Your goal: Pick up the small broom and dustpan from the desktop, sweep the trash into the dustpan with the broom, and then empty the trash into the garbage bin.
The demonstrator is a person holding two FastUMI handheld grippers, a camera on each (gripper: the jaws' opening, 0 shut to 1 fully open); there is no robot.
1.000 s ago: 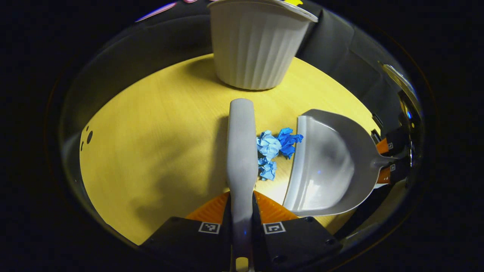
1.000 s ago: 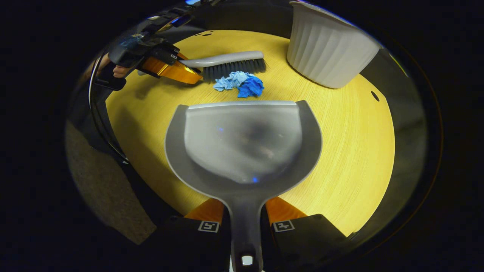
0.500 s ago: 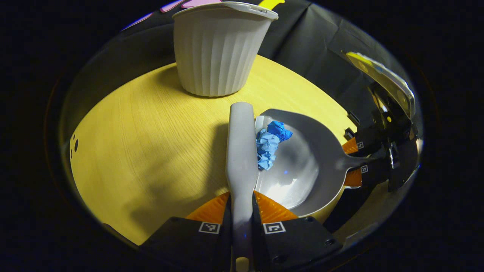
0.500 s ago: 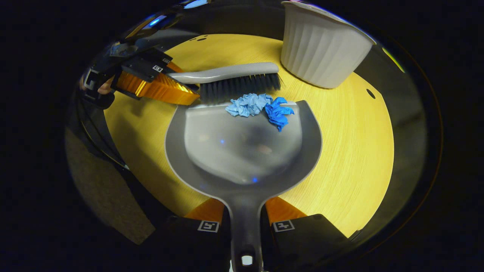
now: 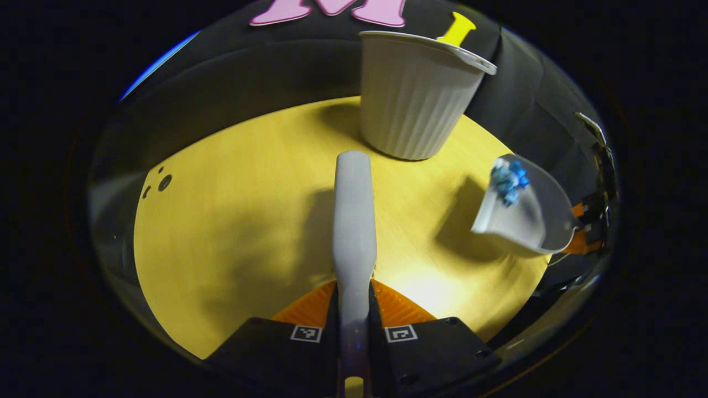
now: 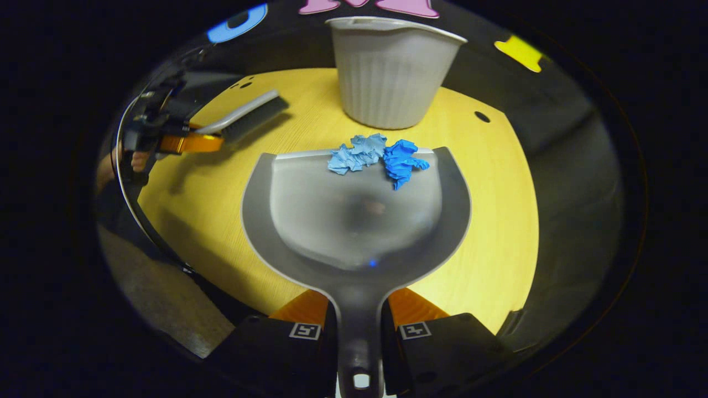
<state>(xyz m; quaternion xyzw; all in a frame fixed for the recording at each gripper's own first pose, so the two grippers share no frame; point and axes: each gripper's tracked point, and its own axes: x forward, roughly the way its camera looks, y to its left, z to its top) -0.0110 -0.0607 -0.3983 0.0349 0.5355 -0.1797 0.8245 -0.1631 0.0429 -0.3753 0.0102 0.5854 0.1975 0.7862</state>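
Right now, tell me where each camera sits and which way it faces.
Left gripper view: rides the left gripper, looking along the broom over the table toward the bin; own fingers show.
Right gripper view: rides the right gripper, looking over the dustpan and blue trash toward the bin; own fingers show.
Shared: bin, broom, dustpan, trash, table.

I'm gripping the dustpan (image 6: 357, 221) handle with my right gripper (image 6: 358, 326), blue crumpled paper (image 6: 376, 157) lying at its front lip. The white bin (image 6: 390, 72) is standing ahead; my left gripper (image 6: 191, 142) is holding the broom (image 6: 246, 113).
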